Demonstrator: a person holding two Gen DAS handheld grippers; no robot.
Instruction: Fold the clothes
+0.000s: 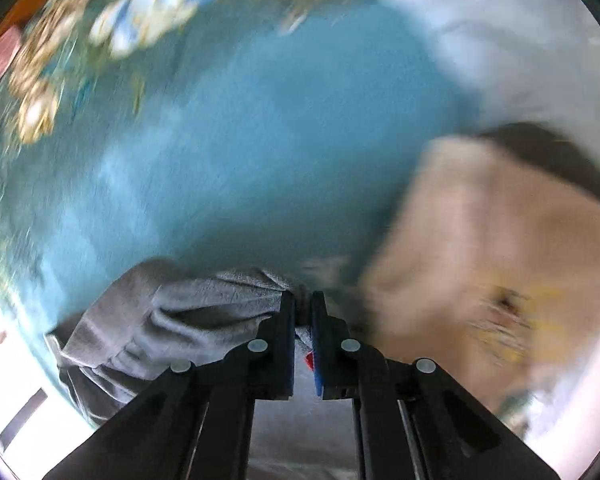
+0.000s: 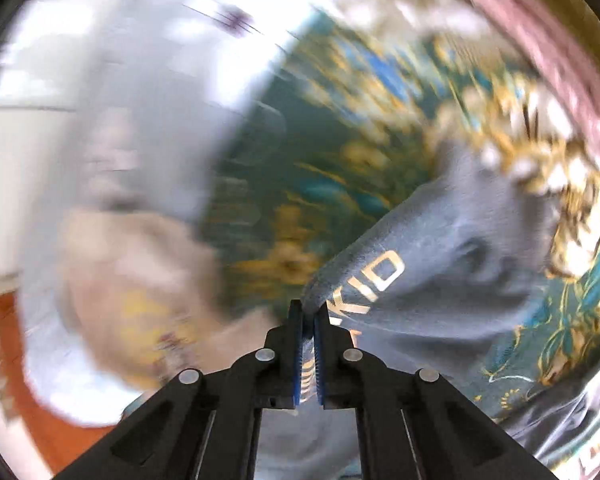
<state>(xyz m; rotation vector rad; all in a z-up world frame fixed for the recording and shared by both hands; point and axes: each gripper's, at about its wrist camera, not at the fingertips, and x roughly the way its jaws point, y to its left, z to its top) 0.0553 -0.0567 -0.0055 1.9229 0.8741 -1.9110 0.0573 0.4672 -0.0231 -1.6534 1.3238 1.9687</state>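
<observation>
**Grey garment pinched at two points, hanging slack between**

Left wrist view: the left gripper (image 1: 303, 300) has its jaws pressed nearly together on a bunched fold of the grey garment (image 1: 172, 320), which gathers and droops to the left of the fingers over a teal patterned cloth (image 1: 240, 140). The fabric looks light, soft and limp, a heathered knit that creases easily. It should not slip much between the ribbed pads, but it will sag wherever it is unsupported. A blurred beige garment (image 1: 480, 240) lies to the right.

Right wrist view: the right gripper (image 2: 308, 310) pinches another edge of the same grey garment (image 2: 440, 248). The cloth runs up and right from the fingers, showing pale printed letters "KID". Corners or hems look like the best hold, drawn apart so it hangs flat. The beige garment (image 2: 132, 280) lies blurred on the left.
</observation>
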